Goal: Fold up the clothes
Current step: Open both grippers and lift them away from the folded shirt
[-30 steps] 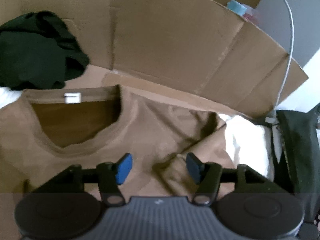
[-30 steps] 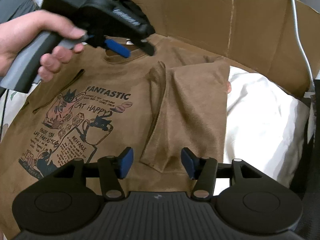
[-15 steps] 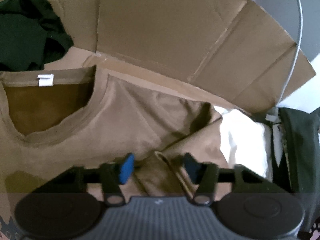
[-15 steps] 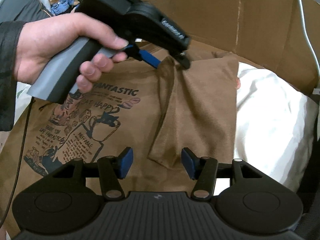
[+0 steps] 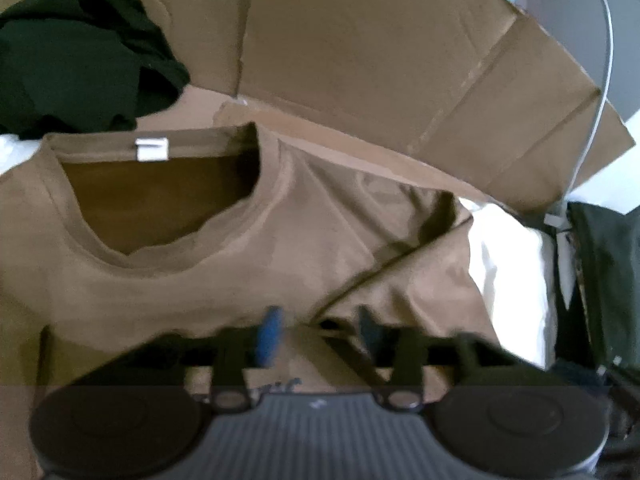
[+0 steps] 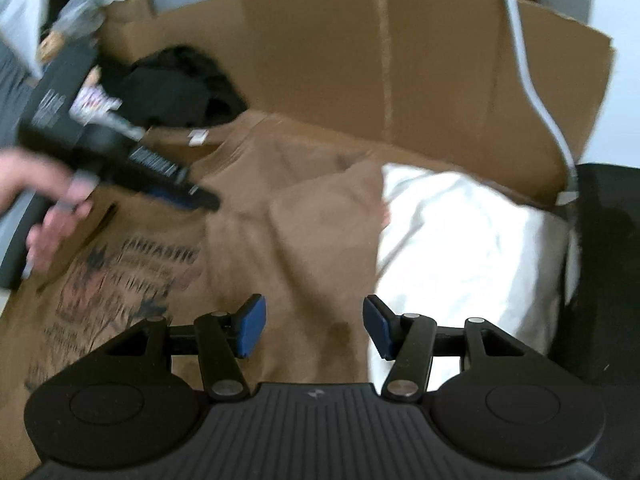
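A brown T-shirt (image 5: 280, 248) with a cat print lies face up on cardboard, its right sleeve folded in over the chest (image 6: 320, 216). My left gripper (image 5: 320, 334) hovers low over the sleeve's folded edge. Its jaws are opening, and the blurred blue pads stand apart without pressing the cloth. In the right wrist view a hand (image 6: 48, 216) holds that left gripper (image 6: 192, 200) beside the collar. My right gripper (image 6: 314, 330) is open above the lower end of the folded sleeve, with nothing gripped.
Cardboard walls (image 5: 360, 60) rise behind the shirt. A dark crumpled garment (image 5: 72, 52) lies at the back left. White bedding (image 6: 472, 240) lies right of the shirt, with a white cable (image 6: 532, 92) above it and dark fabric (image 5: 604, 280) at the far right.
The left gripper had closed on the sleeve's upper fold, then let it go and drew back left toward the collar. The right gripper rose and its view swung right.
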